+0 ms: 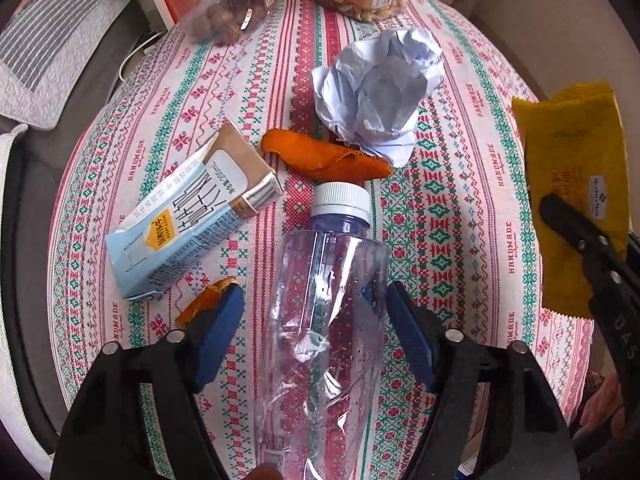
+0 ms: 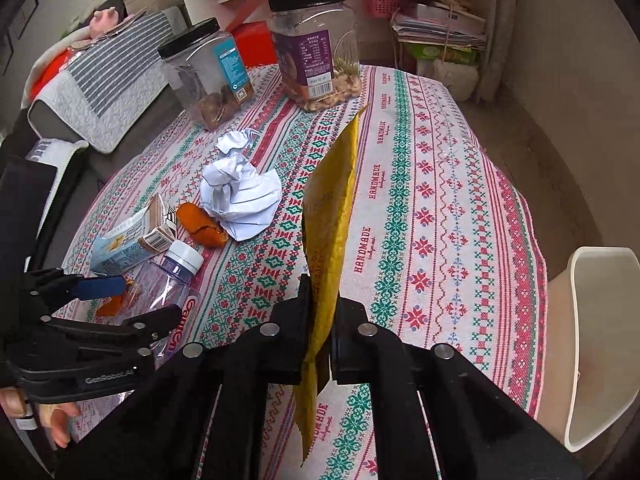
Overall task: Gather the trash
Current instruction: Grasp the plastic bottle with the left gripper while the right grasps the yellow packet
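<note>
A clear plastic bottle [image 1: 324, 320] with a white cap lies on the patterned tablecloth [image 1: 460, 216]. My left gripper [image 1: 314, 312] is open, its blue pads on either side of the bottle body; the right pad touches it. My right gripper [image 2: 323, 312] is shut on a yellow snack wrapper [image 2: 332, 208], held edge-on above the table; it also shows in the left wrist view [image 1: 576, 184]. A milk carton [image 1: 188, 212], orange peels [image 1: 328, 158] [image 1: 204, 300] and crumpled white paper [image 1: 380, 96] lie beyond the bottle.
Two jars with black lids [image 2: 200, 72] [image 2: 314, 44] stand at the table's far side. A white bin [image 2: 600, 344] stands off the table's right edge. A sofa with a striped cushion [image 2: 104, 92] is to the left.
</note>
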A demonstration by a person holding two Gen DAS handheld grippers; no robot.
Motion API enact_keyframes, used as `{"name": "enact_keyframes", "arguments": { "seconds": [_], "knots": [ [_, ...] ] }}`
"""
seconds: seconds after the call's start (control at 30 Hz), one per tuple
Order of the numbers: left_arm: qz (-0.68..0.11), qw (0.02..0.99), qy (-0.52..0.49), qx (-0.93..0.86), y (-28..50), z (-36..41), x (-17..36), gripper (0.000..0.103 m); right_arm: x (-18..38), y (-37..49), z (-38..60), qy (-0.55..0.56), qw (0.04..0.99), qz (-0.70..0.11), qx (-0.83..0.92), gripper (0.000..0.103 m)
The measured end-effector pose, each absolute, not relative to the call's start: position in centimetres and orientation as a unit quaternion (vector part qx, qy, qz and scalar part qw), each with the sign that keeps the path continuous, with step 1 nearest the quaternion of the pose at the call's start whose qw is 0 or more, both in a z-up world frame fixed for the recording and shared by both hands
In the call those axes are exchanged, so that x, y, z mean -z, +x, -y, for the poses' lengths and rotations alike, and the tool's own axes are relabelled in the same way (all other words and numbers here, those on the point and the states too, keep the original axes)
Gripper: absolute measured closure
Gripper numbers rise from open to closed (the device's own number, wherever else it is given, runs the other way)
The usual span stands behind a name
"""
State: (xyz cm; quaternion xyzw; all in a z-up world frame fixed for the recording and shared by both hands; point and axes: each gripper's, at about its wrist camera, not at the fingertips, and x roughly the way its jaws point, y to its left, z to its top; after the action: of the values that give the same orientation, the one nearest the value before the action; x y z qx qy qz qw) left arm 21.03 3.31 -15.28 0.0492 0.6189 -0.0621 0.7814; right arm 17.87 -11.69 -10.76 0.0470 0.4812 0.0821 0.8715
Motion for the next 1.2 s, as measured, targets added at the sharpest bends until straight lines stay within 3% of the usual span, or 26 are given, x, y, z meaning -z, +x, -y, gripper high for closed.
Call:
{"name": "enact_keyframes", "arguments": {
  "seconds": [0.23, 0.73, 1.2],
  "knots": [
    [-0.577, 0.814, 0.004, 0.063, 20.2, -5.3, 12.4, 0.046, 8.9, 17.3, 11.5, 0.052, 0.884, -0.454, -0.096, 0.096],
    [-0.382, 0.922, -0.055, 0.032, 16.6, -6.7, 3.5, 0.046, 3.2, 14.3, 12.8, 0.037, 0.929, -0.356, -0.099, 0.096],
    [-0.327, 0.943, -0.054, 0.029, 13.3, -4.7, 1.7, 0.046, 1.8, 11.4, 16.9, 0.038, 0.941, -0.329, -0.068, 0.095]
  ]
}}
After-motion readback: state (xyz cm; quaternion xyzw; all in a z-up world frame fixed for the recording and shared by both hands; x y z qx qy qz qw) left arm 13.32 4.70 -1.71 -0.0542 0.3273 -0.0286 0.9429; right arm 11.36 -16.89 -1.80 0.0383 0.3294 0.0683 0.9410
